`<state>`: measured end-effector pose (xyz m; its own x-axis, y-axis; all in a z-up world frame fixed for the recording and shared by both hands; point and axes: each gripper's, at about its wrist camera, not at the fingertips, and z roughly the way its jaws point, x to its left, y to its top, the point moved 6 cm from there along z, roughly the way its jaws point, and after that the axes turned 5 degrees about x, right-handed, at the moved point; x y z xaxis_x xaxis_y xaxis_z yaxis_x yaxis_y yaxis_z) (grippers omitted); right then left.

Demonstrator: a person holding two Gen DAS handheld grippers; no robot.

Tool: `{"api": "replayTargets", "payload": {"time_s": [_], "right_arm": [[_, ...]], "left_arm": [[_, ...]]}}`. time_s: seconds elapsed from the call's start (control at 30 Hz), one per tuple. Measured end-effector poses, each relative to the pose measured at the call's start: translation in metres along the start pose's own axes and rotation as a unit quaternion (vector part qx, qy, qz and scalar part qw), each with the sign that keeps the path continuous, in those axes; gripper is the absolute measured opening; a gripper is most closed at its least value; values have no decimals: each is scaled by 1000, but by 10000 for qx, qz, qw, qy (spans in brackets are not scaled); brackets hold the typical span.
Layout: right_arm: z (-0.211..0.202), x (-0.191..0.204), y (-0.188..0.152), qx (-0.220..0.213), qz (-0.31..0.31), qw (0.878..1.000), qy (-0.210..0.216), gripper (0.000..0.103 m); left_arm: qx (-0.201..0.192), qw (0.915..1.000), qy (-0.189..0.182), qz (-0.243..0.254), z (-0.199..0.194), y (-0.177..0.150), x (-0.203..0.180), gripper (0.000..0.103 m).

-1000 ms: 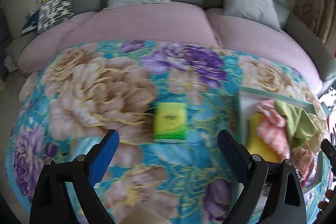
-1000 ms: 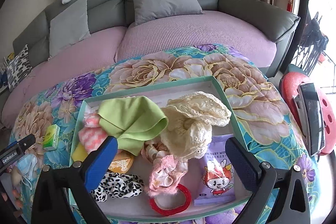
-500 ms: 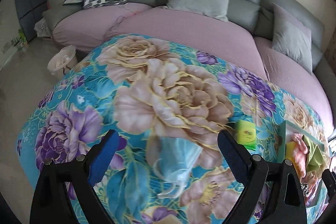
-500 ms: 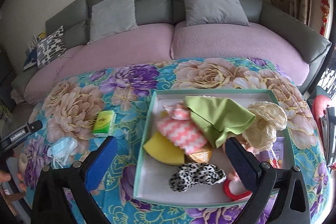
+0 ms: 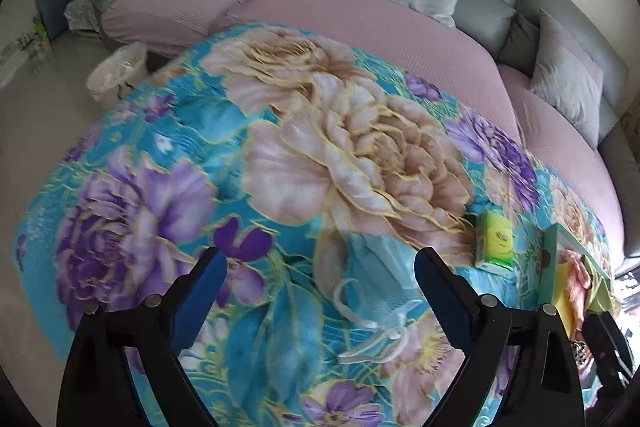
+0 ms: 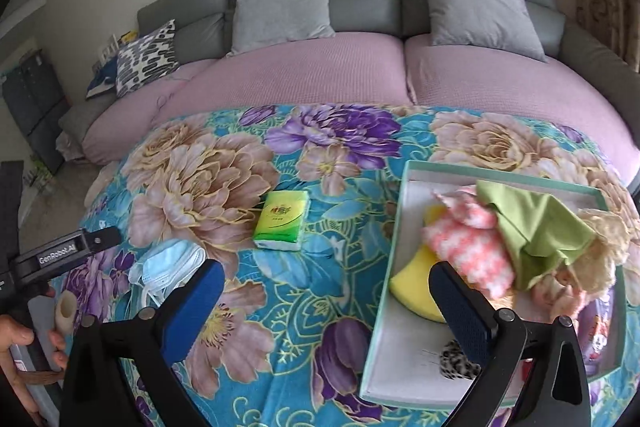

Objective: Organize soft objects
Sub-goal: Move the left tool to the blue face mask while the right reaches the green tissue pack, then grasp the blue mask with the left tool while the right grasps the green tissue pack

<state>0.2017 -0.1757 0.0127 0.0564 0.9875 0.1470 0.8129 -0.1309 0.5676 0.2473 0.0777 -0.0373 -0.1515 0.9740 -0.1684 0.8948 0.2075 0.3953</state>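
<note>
I am holding both pairs of tongs wide apart and empty: my left tongs (image 5: pixel 320 279) are hovering over the pale blue face mask (image 5: pixel 380 267), and my right tongs (image 6: pixel 326 291) are hanging between the loose things and the tray (image 6: pixel 394 227).

Most of the sorting, I am judging, is already done. The shallow green-rimmed tray on the right of the flowered table cover (image 6: pixel 200 179) is holding a pile of soft things: a yellow sponge (image 6: pixel 416 279), a pink-and-white knitted cloth (image 6: pixel 468 247), a green cloth (image 6: pixel 536 223) draped over it, a cream lace piece (image 6: pixel 608 239), a leopard-print scrunchie (image 6: pixel 456 363) near the front rim and a purple wipes packet (image 6: pixel 600 331) at the far right edge, largely hidden.

Two things are still lying outside it: the face mask, near the left front of the table, and the green tissue pack (image 6: pixel 282 221), lying flat between the mask and the tray, touching neither. I am taking the mask to be my next pickup, with its loose ear loops trailing toward me.
</note>
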Motion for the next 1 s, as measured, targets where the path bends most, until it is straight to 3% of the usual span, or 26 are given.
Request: {"api": "replayTargets", "payload": {"time_s": [0.1, 0.3, 0.57, 0.63, 0.77, 0.83, 1.0], "right_arm": [[13, 8, 3, 52, -62, 9999, 118, 103], [32, 21, 8, 77, -240, 9994, 246, 103], [60, 23, 17, 136, -66, 9988, 461, 103], [68, 25, 17, 211, -94, 9988, 423, 103], [82, 29, 18, 305, -172, 9987, 357, 103], [89, 30, 19, 370, -214, 9985, 348, 103], [106, 31, 17, 514, -287, 9979, 265, 99]], "left_arm": [[327, 9993, -104, 123, 23, -6, -14, 95], [845, 9955, 193, 379, 60, -20, -27, 95], [962, 9890, 543, 980, 73, -27, -44, 93], [1058, 9872, 576, 1042, 79, -30, -46, 78], [1091, 9855, 591, 1158, 83, -32, -51, 68], [1037, 9865, 520, 1159, 81, -31, -55, 50], [983, 9874, 539, 1113, 84, -24, -58, 39]]}}
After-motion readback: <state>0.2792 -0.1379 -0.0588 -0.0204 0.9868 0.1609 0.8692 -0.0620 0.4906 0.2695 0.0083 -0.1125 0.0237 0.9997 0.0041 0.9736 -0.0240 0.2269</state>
